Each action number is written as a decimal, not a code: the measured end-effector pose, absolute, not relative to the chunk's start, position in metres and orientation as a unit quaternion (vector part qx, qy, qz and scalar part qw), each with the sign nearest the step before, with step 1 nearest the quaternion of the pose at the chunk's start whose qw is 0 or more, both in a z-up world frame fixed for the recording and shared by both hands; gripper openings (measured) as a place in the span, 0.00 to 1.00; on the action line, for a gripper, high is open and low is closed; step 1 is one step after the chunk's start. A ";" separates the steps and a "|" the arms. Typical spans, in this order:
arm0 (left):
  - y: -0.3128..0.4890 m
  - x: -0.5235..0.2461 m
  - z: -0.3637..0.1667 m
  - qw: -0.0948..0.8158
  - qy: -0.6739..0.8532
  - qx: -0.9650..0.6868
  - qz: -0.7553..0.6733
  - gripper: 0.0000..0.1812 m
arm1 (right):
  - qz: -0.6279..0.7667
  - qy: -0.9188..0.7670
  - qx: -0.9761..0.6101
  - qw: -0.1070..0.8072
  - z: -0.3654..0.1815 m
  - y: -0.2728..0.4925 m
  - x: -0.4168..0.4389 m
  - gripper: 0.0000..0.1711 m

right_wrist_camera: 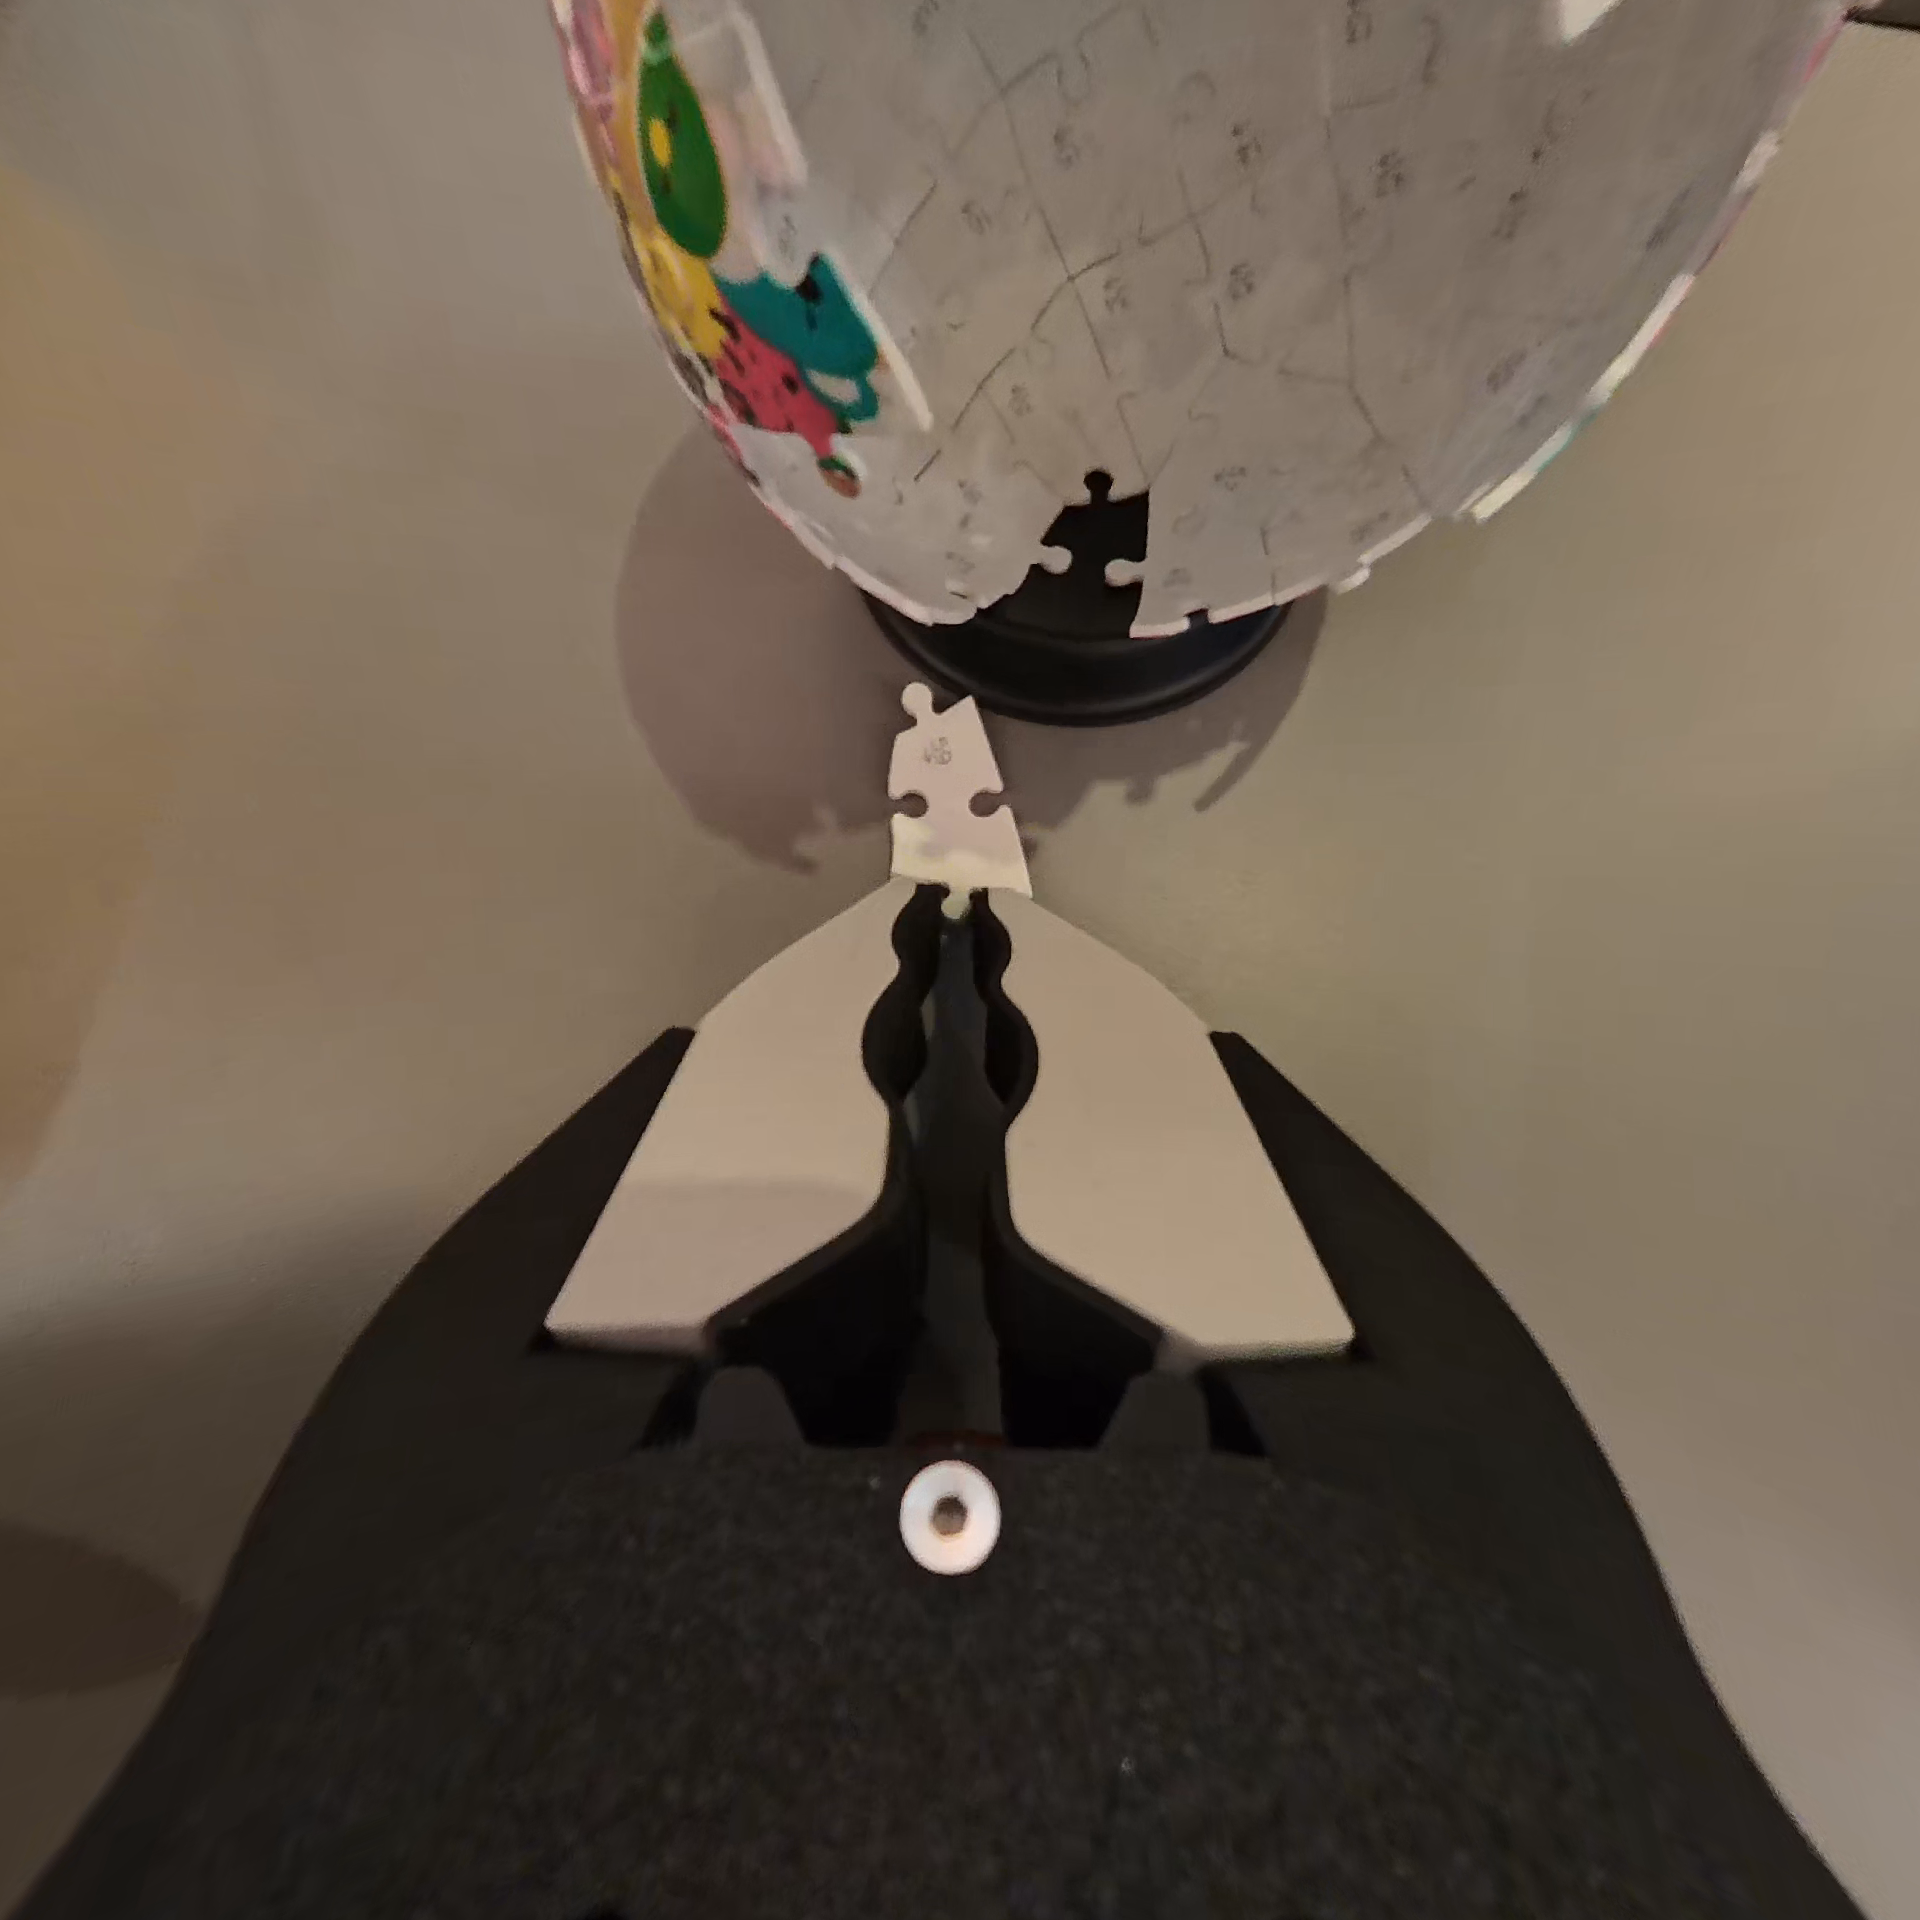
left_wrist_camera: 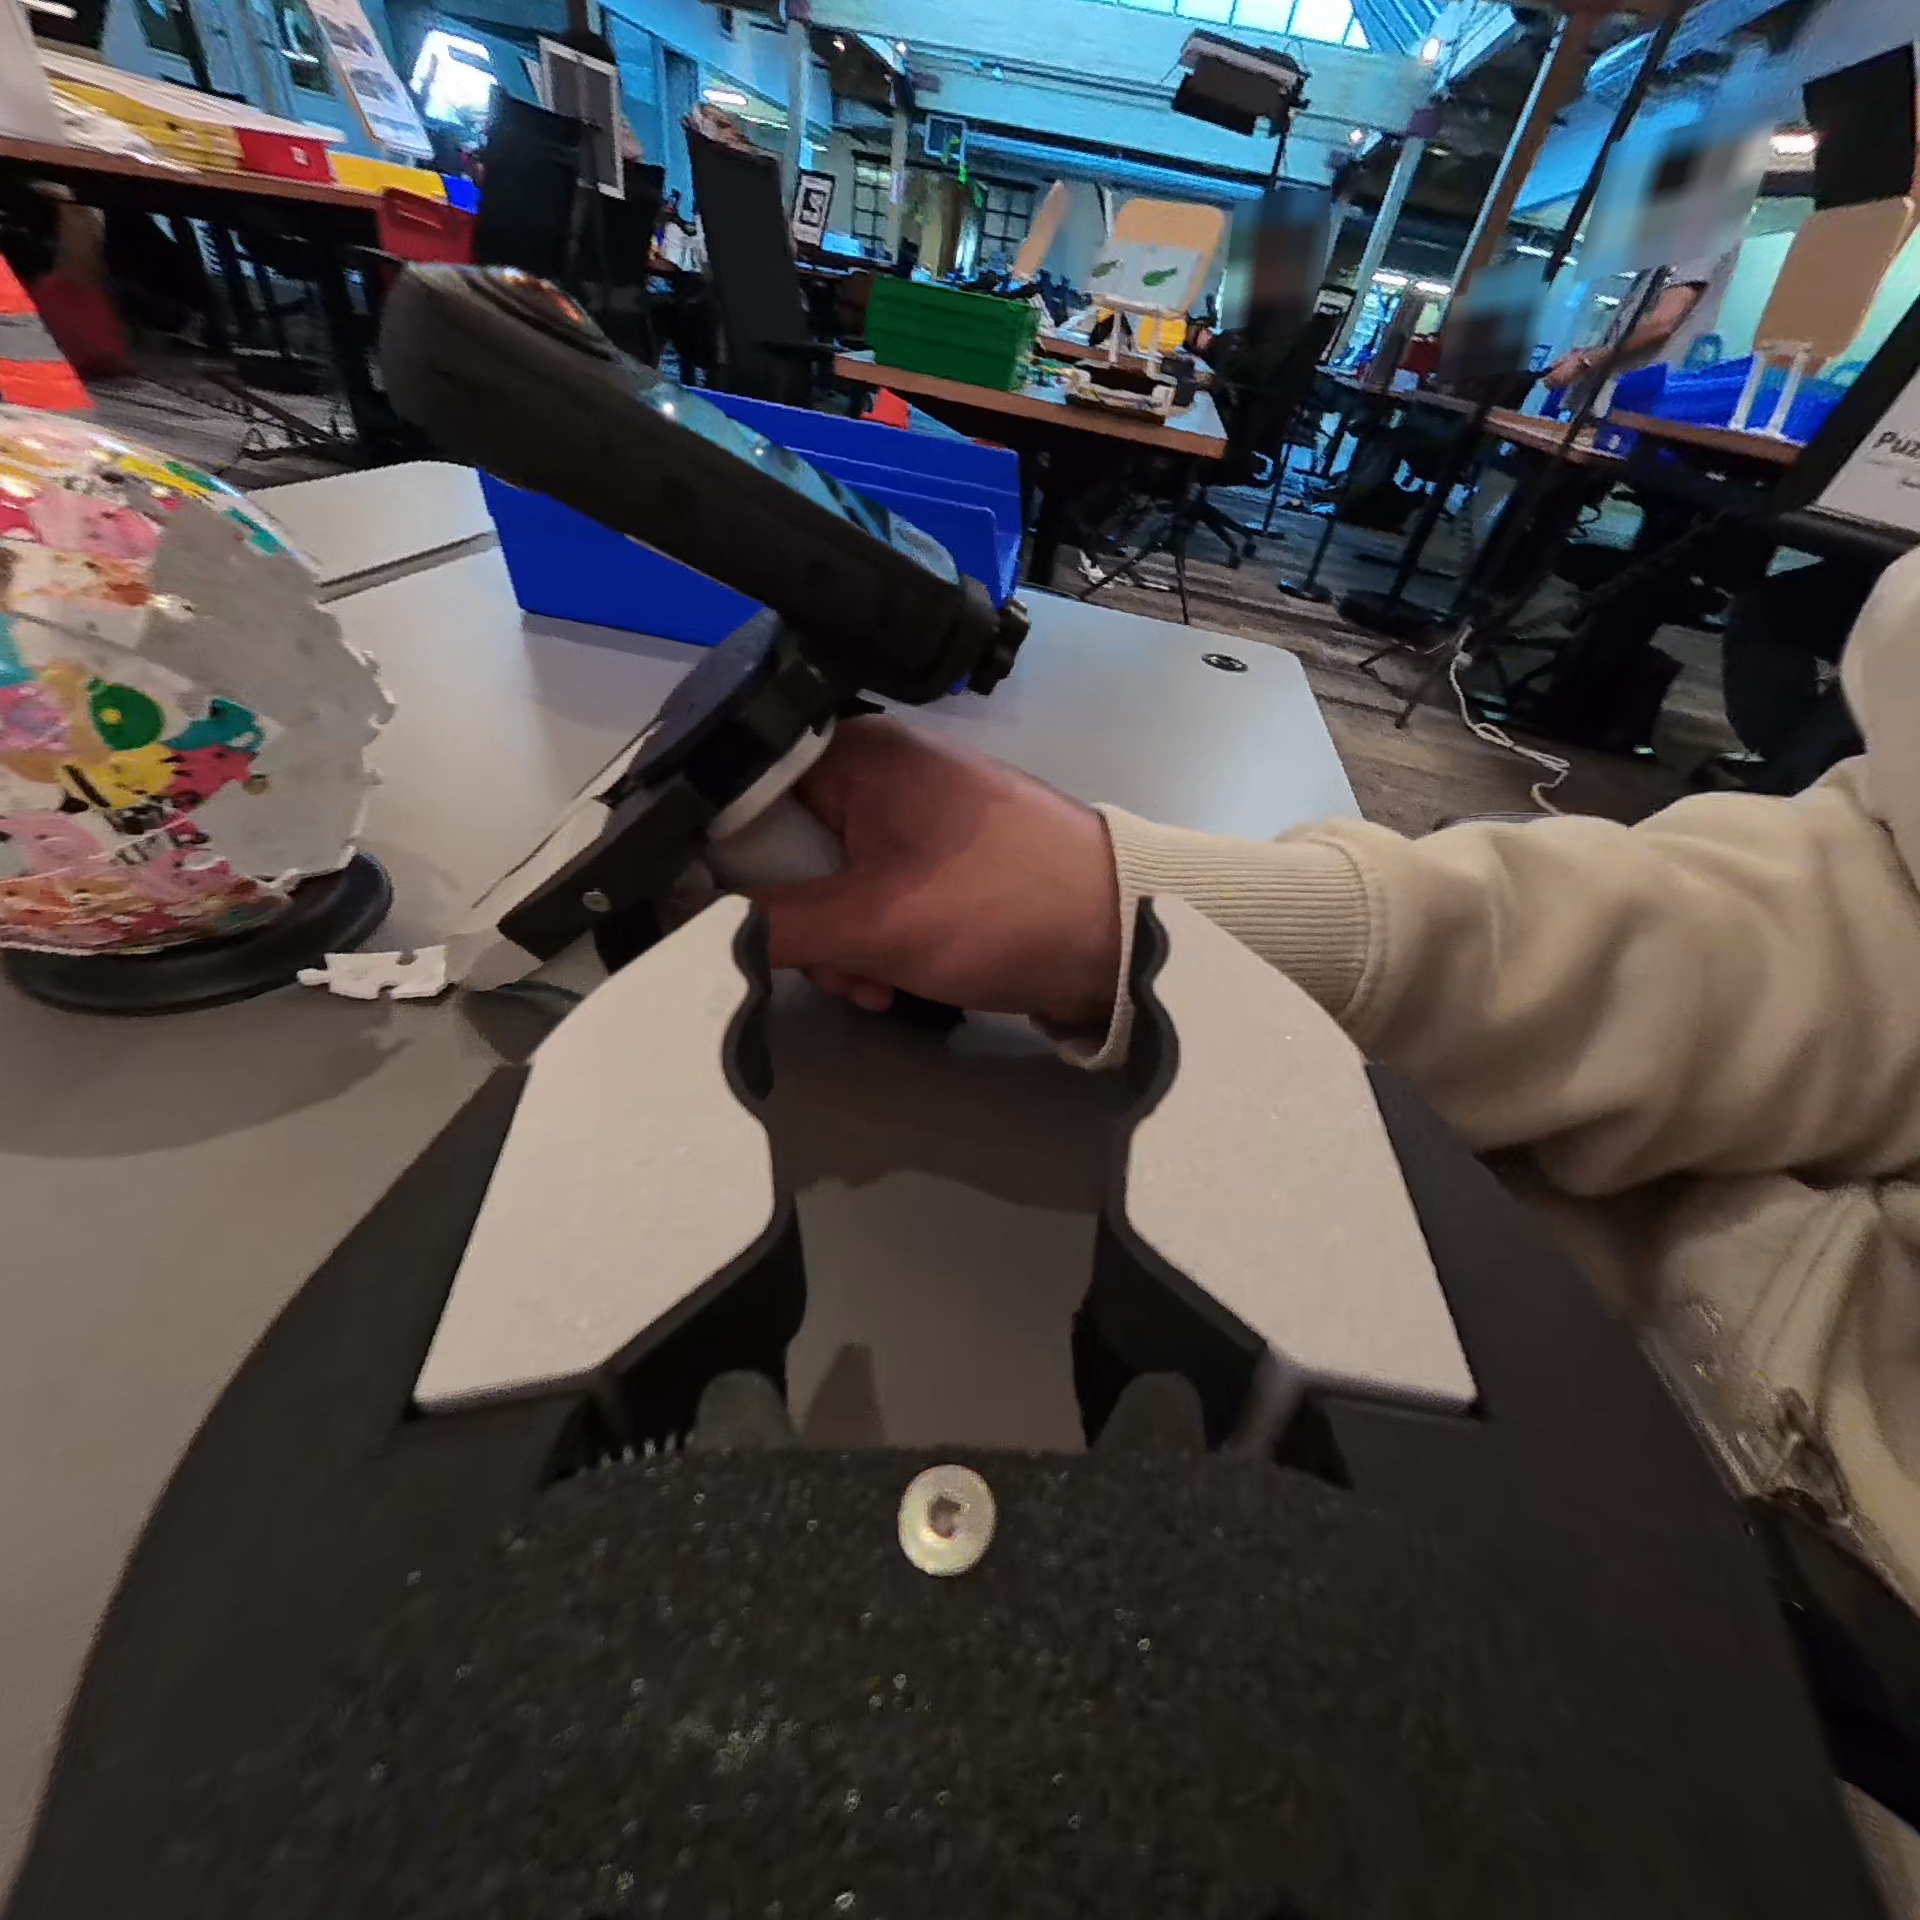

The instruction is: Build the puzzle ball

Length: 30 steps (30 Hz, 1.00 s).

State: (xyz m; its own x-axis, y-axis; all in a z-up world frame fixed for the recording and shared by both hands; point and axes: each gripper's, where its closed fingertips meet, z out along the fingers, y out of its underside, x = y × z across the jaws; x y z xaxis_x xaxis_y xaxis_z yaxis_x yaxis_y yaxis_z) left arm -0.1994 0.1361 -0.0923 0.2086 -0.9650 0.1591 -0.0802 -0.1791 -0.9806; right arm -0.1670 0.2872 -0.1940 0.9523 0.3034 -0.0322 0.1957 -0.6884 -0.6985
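The half-built puzzle ball [left_wrist_camera: 156,707] stands on a black ring stand [left_wrist_camera: 208,966] at the left, its colourful outside and white inside both showing. In the right wrist view the ball [right_wrist_camera: 1247,260] shows its white inner side, with a piece-shaped gap [right_wrist_camera: 1091,551] just above the stand [right_wrist_camera: 1081,665]. My right gripper [right_wrist_camera: 951,904] is shut on the tab of a white puzzle piece [right_wrist_camera: 951,790], low over the table just in front of the stand. The left wrist view shows this gripper [left_wrist_camera: 483,951] and the piece [left_wrist_camera: 379,971]. My left gripper [left_wrist_camera: 948,925] is open and empty, behind the right hand.
A blue bin [left_wrist_camera: 623,582] stands at the back of the grey table [left_wrist_camera: 1143,707]. A person's hand and beige sleeve [left_wrist_camera: 1507,987] reach in from the right. Beyond the table's far edge are other tables, chairs and stands.
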 end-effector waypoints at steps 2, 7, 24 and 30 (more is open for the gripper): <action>0.133 -0.198 -0.095 0.464 0.427 -0.614 -0.474 0.36 | 0.076 -0.135 -0.915 0.372 -0.193 0.287 -0.167 0.03; 0.130 -0.204 -0.096 0.481 0.447 -0.610 -0.443 0.36 | 0.044 -0.119 -0.905 0.406 -0.182 0.290 -0.159 0.03; 0.123 -0.200 -0.101 0.474 0.464 -0.610 -0.433 0.37 | 0.052 -0.074 -0.924 0.371 -0.169 0.323 -0.158 0.03; 0.124 -0.201 -0.101 0.473 0.461 -0.611 -0.437 0.37 | 0.069 -0.063 -0.931 0.353 -0.178 0.327 -0.160 0.03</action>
